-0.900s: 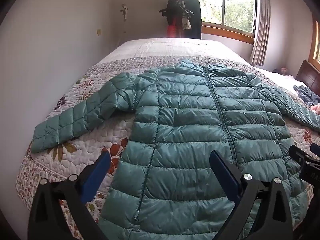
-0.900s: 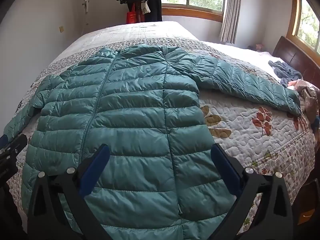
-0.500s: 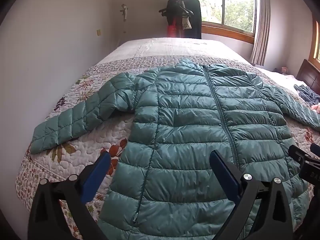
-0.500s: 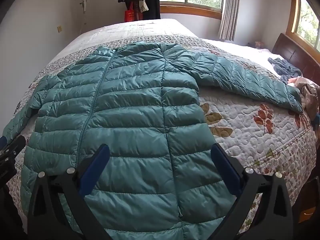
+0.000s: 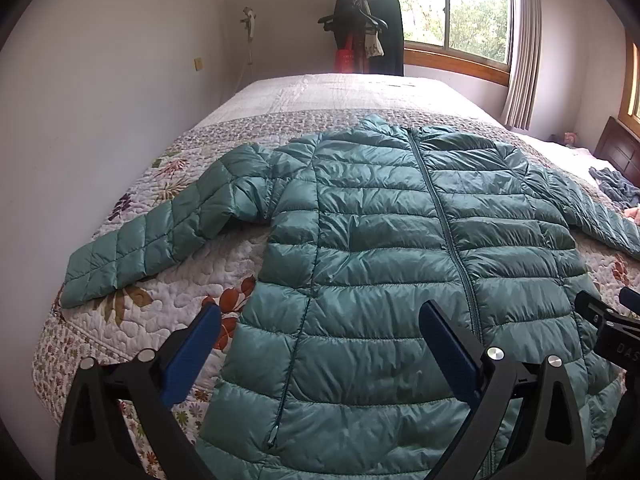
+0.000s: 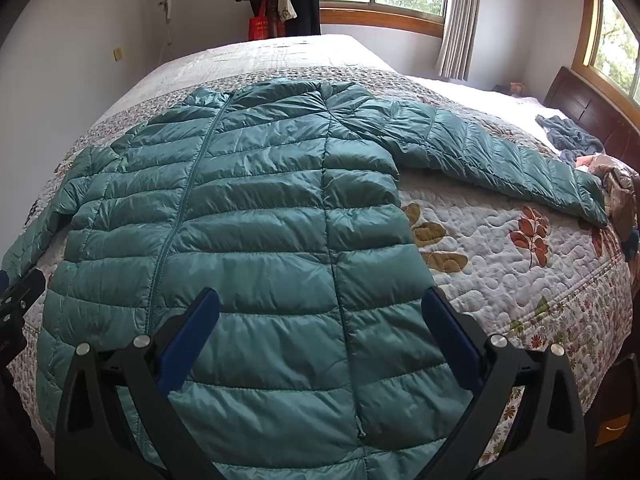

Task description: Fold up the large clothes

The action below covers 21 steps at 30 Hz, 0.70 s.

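While both tools (image 5: 320,316) (image 6: 320,300) gape — jacket (image 5: 400,260) flat

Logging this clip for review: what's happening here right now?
A person holds two grippers above a teal puffer jacket spread flat, zipped, both sleeves out, on a quilted bed. The left gripper and right gripper are both open near the hem, touching nothing. No fold has been made yet.

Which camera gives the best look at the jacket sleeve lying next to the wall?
The left wrist view: the wall-side sleeve lies there in full, shoulder to cuff, spread on the quilt. The right wrist view catches only a sliver of that sleeve at its left edge, cuff out of sight.
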Each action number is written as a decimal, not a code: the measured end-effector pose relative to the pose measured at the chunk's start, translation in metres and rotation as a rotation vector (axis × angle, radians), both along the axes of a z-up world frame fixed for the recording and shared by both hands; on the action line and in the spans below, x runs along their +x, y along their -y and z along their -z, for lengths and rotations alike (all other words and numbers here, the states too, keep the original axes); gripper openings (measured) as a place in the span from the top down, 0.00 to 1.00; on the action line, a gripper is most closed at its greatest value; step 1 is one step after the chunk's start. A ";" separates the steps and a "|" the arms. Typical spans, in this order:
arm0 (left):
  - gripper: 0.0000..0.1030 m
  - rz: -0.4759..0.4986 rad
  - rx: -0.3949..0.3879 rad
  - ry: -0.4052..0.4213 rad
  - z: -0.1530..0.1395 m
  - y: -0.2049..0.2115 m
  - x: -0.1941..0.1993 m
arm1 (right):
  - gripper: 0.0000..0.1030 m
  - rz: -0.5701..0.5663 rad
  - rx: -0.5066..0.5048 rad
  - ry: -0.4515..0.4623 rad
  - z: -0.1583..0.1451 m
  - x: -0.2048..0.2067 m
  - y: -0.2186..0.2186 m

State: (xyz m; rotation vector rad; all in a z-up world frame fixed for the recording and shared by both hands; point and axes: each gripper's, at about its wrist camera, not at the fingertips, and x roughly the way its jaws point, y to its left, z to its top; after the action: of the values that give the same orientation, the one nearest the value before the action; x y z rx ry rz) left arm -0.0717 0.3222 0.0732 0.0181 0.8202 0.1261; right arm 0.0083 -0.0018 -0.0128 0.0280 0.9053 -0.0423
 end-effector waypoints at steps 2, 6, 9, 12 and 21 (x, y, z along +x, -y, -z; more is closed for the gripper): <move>0.04 0.000 -0.002 -0.001 0.001 -0.001 0.001 | 0.03 0.000 0.000 -0.001 0.000 0.000 0.000; 0.04 -0.003 -0.004 0.000 0.001 -0.002 -0.001 | 0.03 -0.001 0.002 -0.001 0.001 0.000 0.000; 0.04 -0.003 -0.002 0.001 0.001 -0.002 0.000 | 0.03 0.001 0.001 0.000 0.000 0.001 -0.001; 0.04 -0.004 -0.003 0.000 0.001 -0.001 0.000 | 0.03 0.000 0.000 -0.001 0.001 0.001 -0.001; 0.04 -0.004 -0.001 0.001 0.001 -0.002 0.000 | 0.03 0.001 -0.008 0.007 0.000 0.001 -0.002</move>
State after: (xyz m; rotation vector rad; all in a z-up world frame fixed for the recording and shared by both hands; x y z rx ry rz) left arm -0.0716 0.3241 0.0721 0.0151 0.8195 0.1297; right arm 0.0093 0.0002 -0.0124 0.0209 0.8982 -0.0472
